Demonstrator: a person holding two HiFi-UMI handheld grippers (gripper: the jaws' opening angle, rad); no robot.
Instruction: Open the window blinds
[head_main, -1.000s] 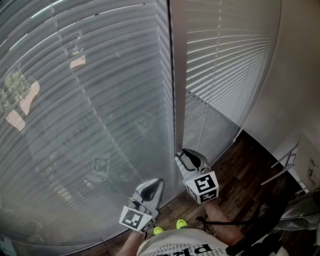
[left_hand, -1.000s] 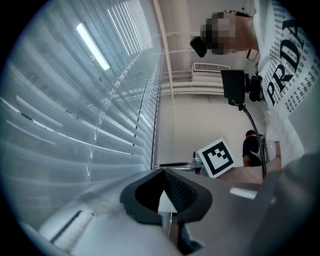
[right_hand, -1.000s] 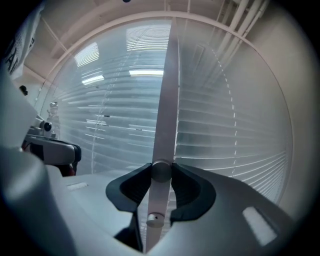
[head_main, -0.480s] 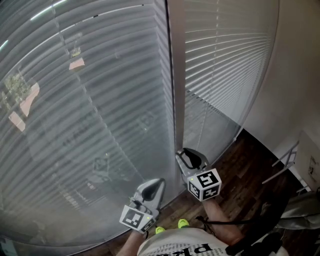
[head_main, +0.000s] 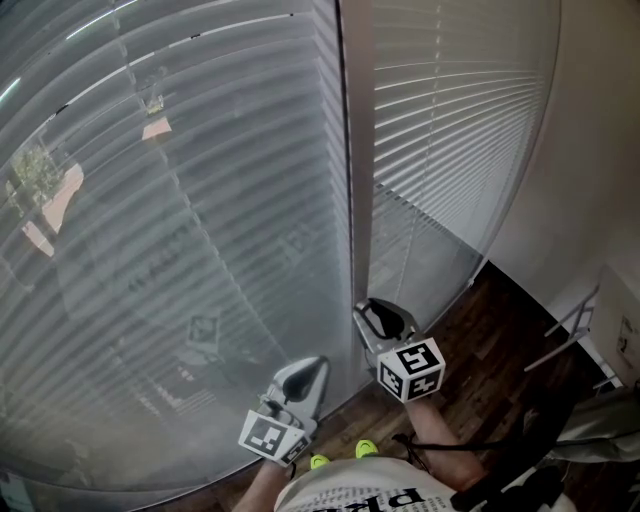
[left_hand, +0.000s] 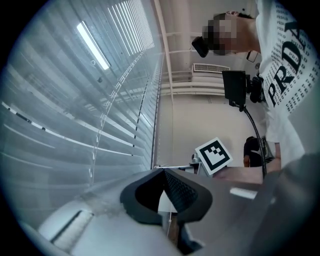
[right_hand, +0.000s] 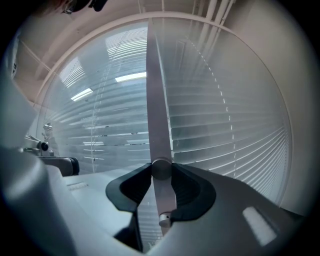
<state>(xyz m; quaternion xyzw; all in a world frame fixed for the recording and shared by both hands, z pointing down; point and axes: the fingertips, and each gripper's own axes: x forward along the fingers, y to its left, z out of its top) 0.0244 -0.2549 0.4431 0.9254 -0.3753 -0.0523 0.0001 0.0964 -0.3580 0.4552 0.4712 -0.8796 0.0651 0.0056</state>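
Observation:
Two panels of grey slatted blinds cover the window: a wide left panel (head_main: 180, 230) and a narrower right panel (head_main: 450, 130). A grey upright post (head_main: 355, 180) stands between them. The grey tilt wand (right_hand: 156, 110) hangs down in front of the blinds and passes between the jaws of my right gripper (right_hand: 161, 168), which is shut on it. In the head view the right gripper (head_main: 375, 306) points level at the foot of the post. My left gripper (head_main: 311, 366) sits lower left of it, close to the left panel. Its jaws (left_hand: 163, 172) meet at the tips with nothing clearly held.
Dark wood floor (head_main: 480, 340) runs along the foot of the blinds. A pale wall (head_main: 590, 150) closes the right side, with white furniture (head_main: 610, 330) and a metal rack beside it. Thin lift cords (left_hand: 100, 135) run down the slats.
The right gripper has rolled about its own axis on the wand; its marker cube now shows a different tilt. Both hands stay in place.

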